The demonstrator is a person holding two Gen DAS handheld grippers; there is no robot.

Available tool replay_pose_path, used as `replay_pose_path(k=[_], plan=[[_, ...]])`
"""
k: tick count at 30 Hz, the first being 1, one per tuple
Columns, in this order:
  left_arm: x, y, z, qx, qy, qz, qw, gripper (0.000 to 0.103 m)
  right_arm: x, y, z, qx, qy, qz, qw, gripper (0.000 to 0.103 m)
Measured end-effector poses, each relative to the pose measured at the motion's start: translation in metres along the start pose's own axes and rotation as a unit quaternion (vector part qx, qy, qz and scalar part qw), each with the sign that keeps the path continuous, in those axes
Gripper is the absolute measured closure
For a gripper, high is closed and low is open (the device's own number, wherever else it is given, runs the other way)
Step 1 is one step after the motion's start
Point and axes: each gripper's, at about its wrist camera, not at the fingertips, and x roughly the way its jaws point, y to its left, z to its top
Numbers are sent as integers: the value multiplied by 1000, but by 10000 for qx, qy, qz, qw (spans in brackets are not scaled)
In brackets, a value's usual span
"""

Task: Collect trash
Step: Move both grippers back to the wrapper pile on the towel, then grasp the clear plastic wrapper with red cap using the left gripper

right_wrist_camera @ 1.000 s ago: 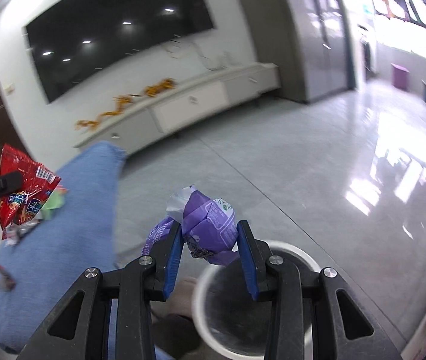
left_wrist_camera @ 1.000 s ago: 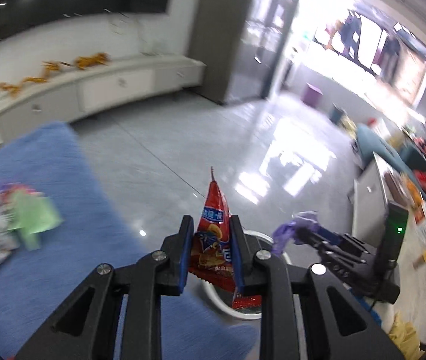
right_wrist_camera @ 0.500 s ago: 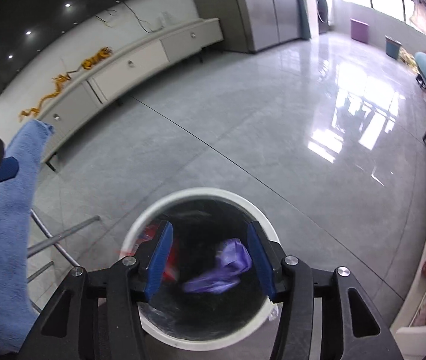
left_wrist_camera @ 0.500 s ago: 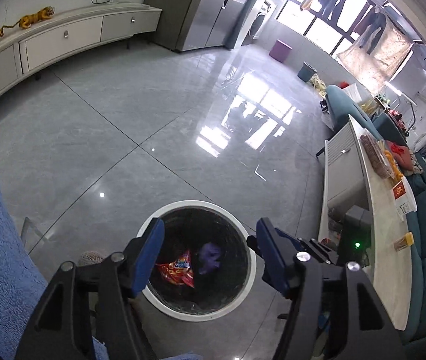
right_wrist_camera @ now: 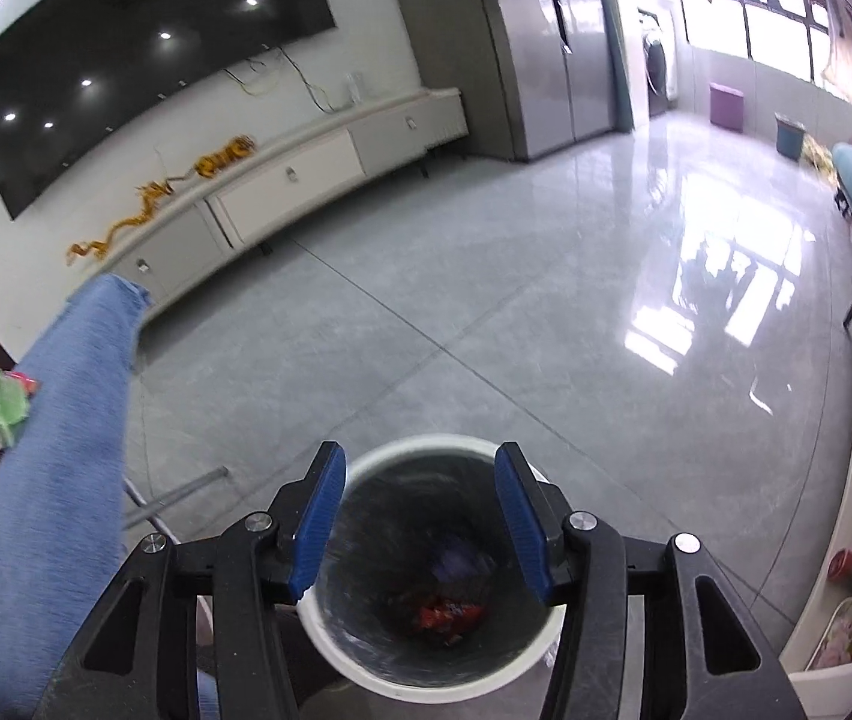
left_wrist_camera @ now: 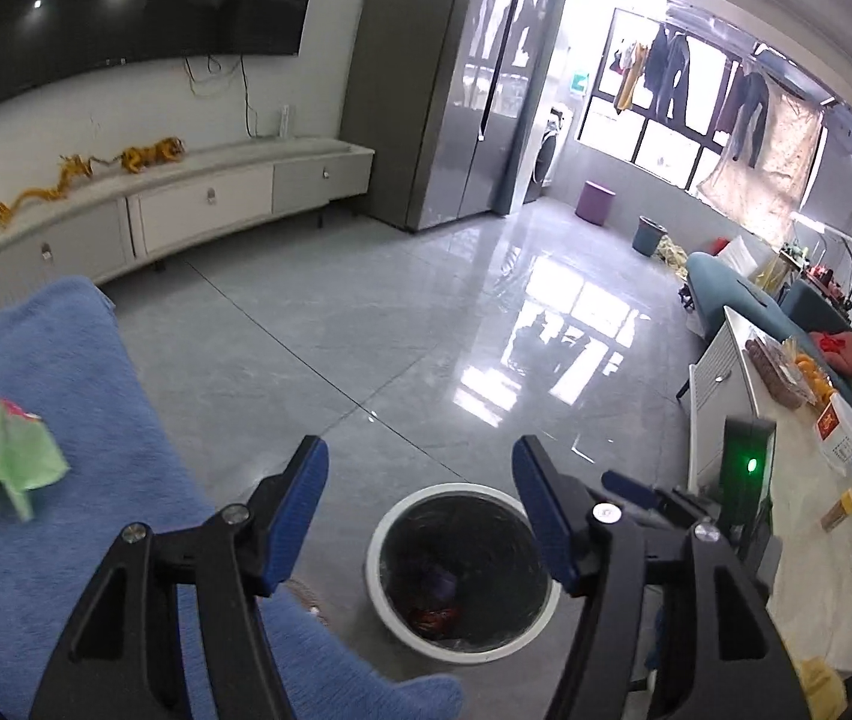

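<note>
Blue pads on both tools stand apart with nothing between them — the left tool [left_wrist_camera: 417, 504] wide, the right tool [right_wrist_camera: 420, 516] a little narrower; their jaws have just been opening. Both hover above the white-rimmed bin [right_wrist_camera: 330, 645] on the floor. A red snack wrapper [right_wrist_camera: 447, 615] and a purple wrapper [right_wrist_camera: 456, 561] lie at the bottom of the bin, so this drop looks done.

More trash [left_wrist_camera: 12, 456] — a pale green piece among crumpled wrappers — lies on the blue-covered tabletop [left_wrist_camera: 84, 372], left of the bin. Swing back there next, I'd say, keep the jaws wide on approach, and pinch one piece at its thickest fold.

Mind the cloth's edge hanging just beside the bin, and the metal leg [right_wrist_camera: 177, 495] between tabletop and bin.
</note>
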Motion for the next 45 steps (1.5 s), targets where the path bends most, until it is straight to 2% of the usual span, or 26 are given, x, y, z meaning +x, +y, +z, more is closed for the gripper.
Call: replay_pose_path(k=[6,14,20,23,26,31,36,43,45], plan=[[-78,31,-13,39,-495,542,9973,41,-37,48,18,-373,-424,300,9980,52],[-172,111,-51,-610,-980,1182,9863,41,-80,119,33,-839,-841,893,9889,49],[-210,162,-94,-883,-973,1551,9791,41,-102,164,37,-1170,-973,1141,9817,45],[-214,184,-117,-1002,-842,1642,9777,41,-104,180,35,-1320,-948,1199,9794,44],[-209,200,-139,-1187,-603,1570,9786,41,-101,194,30,-1455,-872,1275,9772,43],[-187,200,-164,-1124,-209,1425,9832,41,-91,209,21,-1607,-694,1284,9762,43],[-161,199,-171,-1064,56,1252,9864,41,-76,215,16,-1642,-462,1287,9769,42],[-136,212,-172,-1130,319,1158,9863,42,-51,235,8,-1879,-139,1402,9720,41],[-129,215,-173,-1102,427,1155,9863,47,-40,245,5,-1970,-28,1475,9692,41]])
